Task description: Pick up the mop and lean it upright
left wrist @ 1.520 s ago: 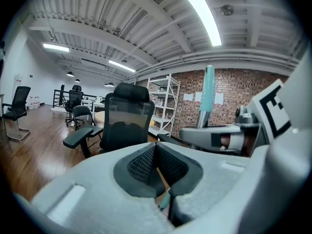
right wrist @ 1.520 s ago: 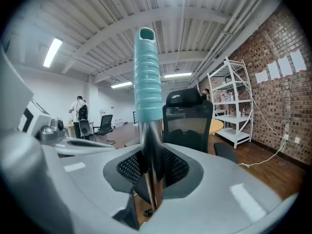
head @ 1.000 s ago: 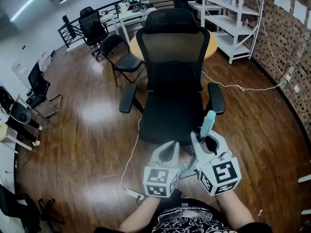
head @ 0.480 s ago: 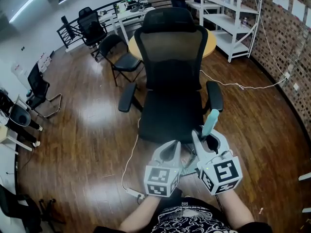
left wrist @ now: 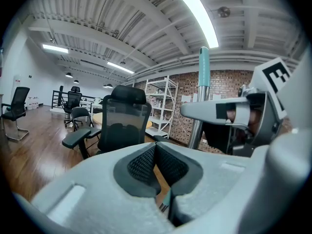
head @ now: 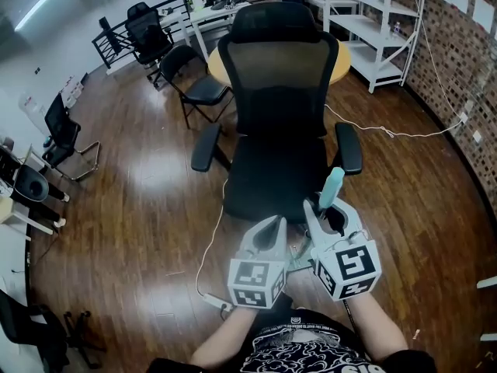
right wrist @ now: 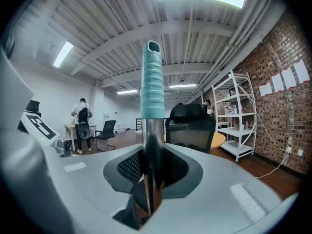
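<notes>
The mop shows only as its handle: a shiny metal pole (right wrist: 153,145) topped by a ribbed teal grip (right wrist: 152,84). The pole stands upright between the pads of my right gripper (right wrist: 152,168), which is shut on it. In the head view the teal grip (head: 331,187) sticks up out of the right gripper (head: 328,217), just in front of the chair's seat. My left gripper (head: 268,235) sits close beside it on the left, apart from the pole, and its pads (left wrist: 146,162) meet. From the left gripper view the pole (left wrist: 197,126) rises at the right. The mop head is hidden.
A black mesh office chair (head: 276,115) stands right ahead, its armrest (head: 348,148) near the teal grip. A white cable (head: 208,259) runs over the wooden floor to a power strip (head: 213,305). White shelving (head: 373,22), a brick wall (head: 466,61) and folding chairs (head: 194,88) lie beyond.
The head view has shifted slightly, so the chair sits a little lower in the picture. Both grippers and the mop handle keep the same pose.
</notes>
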